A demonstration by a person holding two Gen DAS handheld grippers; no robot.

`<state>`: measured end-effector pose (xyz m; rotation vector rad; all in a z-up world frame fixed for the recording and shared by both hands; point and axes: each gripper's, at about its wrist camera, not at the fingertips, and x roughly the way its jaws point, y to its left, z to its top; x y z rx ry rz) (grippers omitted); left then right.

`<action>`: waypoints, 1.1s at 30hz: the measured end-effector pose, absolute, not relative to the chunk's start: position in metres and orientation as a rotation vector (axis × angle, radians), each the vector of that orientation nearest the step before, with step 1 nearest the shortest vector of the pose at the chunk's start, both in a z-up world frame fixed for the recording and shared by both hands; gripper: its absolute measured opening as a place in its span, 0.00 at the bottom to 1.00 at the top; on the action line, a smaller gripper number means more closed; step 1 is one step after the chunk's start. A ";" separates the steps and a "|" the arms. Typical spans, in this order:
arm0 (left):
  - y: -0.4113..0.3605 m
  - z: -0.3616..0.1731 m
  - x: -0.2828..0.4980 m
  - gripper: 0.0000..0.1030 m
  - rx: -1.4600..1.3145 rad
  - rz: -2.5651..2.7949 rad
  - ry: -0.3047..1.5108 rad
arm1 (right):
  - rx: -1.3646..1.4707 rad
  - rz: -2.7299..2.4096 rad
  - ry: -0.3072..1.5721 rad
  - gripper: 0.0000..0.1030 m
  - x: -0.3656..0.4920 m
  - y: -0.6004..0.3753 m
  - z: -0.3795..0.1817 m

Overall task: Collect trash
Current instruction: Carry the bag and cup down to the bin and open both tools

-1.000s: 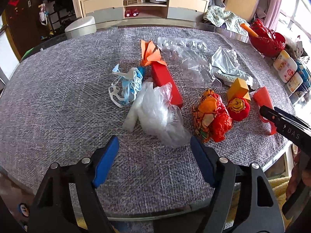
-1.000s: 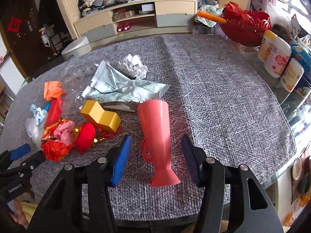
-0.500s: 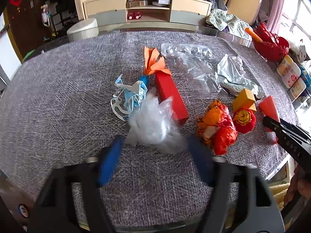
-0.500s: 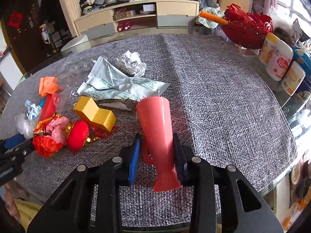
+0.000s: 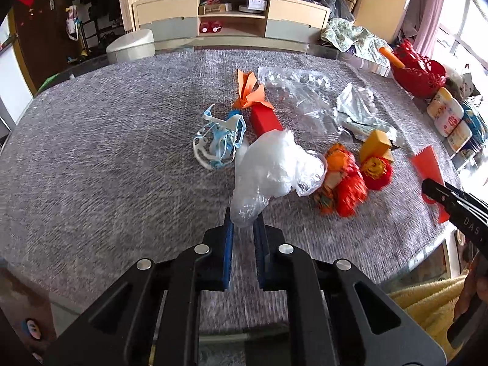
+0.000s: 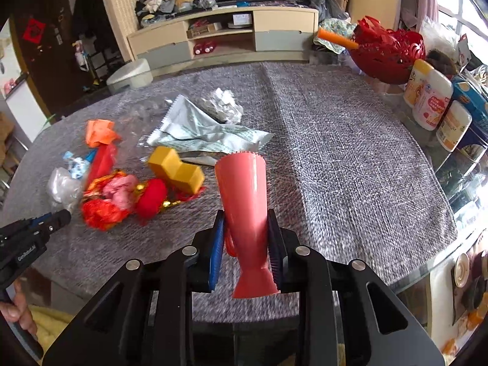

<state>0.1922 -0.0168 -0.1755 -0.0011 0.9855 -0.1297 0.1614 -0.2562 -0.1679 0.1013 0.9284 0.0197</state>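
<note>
My left gripper (image 5: pixel 244 228) is shut on a crumpled clear plastic bag (image 5: pixel 274 167) and holds it just above the grey table cloth (image 5: pixel 91 152). My right gripper (image 6: pixel 246 238) is shut on a pink plastic cup (image 6: pixel 247 201) lying along its fingers, rim pointing away. The cup also shows in the left wrist view (image 5: pixel 427 164). Other trash lies in a row: blue and white face masks (image 5: pixel 219 140), a red box (image 5: pixel 265 119) with orange paper (image 5: pixel 248 90), a red-orange tinsel ornament (image 5: pixel 341 183), a yellow block (image 6: pixel 177 170), a silver wrapper (image 6: pixel 207 131) and crumpled foil (image 6: pixel 225 106).
Clear blister packaging (image 5: pixel 299 97) lies behind the red box. A red basket (image 6: pixel 387 52) and white bottles (image 6: pixel 427 94) stand at the table's right edge. A cabinet (image 5: pixel 231 18) and white stool (image 5: pixel 131 44) are beyond the table. Yellow cloth (image 5: pixel 427 305) lies below the near edge.
Both grippers closed: the left on the plastic bag, which now hangs lifted from its fingers, the right on the pink cup. Both views have drawn back slightly.
</note>
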 end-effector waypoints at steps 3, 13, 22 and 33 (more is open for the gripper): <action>-0.014 -0.162 0.174 0.11 0.000 -0.141 0.962 | 0.103 0.028 0.915 0.27 0.149 -0.251 -0.156; -0.017 -0.126 0.097 0.11 0.008 -0.200 0.909 | 0.104 0.114 0.873 0.27 0.093 -0.232 -0.126; -0.022 -0.157 0.052 0.11 -0.041 -0.256 0.996 | 0.098 0.174 0.972 0.27 0.048 -0.215 -0.163; -0.027 -0.231 0.036 0.11 -0.115 -0.335 1.189 | 0.105 0.202 1.143 0.27 0.035 -0.200 -0.229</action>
